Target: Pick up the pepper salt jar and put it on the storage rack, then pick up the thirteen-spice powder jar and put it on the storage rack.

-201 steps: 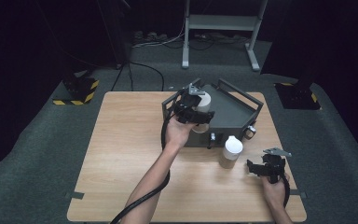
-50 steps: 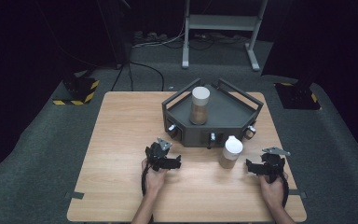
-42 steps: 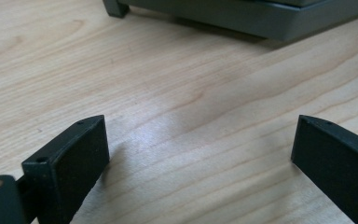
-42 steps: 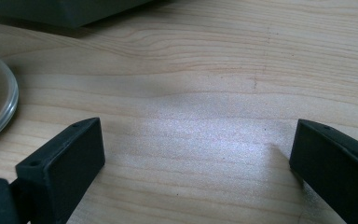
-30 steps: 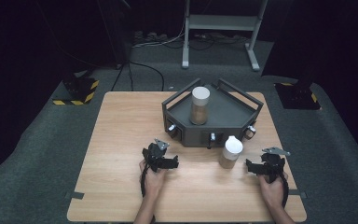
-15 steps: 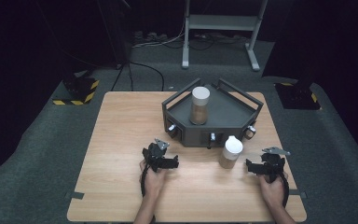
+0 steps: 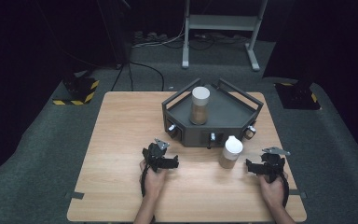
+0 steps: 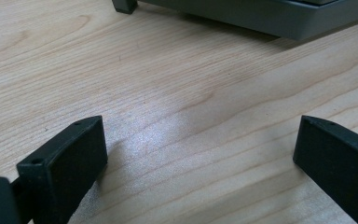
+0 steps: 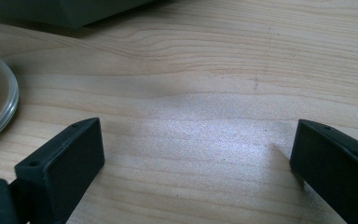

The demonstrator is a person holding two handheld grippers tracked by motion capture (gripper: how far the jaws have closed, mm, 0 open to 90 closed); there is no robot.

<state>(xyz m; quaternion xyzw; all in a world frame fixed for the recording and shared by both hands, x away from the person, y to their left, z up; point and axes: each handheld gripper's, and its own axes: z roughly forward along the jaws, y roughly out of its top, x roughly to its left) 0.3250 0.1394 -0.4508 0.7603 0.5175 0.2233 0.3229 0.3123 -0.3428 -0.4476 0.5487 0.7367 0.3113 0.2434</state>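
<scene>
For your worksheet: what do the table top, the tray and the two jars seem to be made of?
Table: pale wood, matt, grain lines visible.
Tray: dark grey, matt, probably plastic or painted metal.
Jars: clear walls, glass or plastic, white caps.

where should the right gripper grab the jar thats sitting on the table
Probably around the jar's clear body, just under the white lid. It stands upright on the table, left of the open right gripper, so come in level from its right; the grey tray crowds its far side.
</scene>
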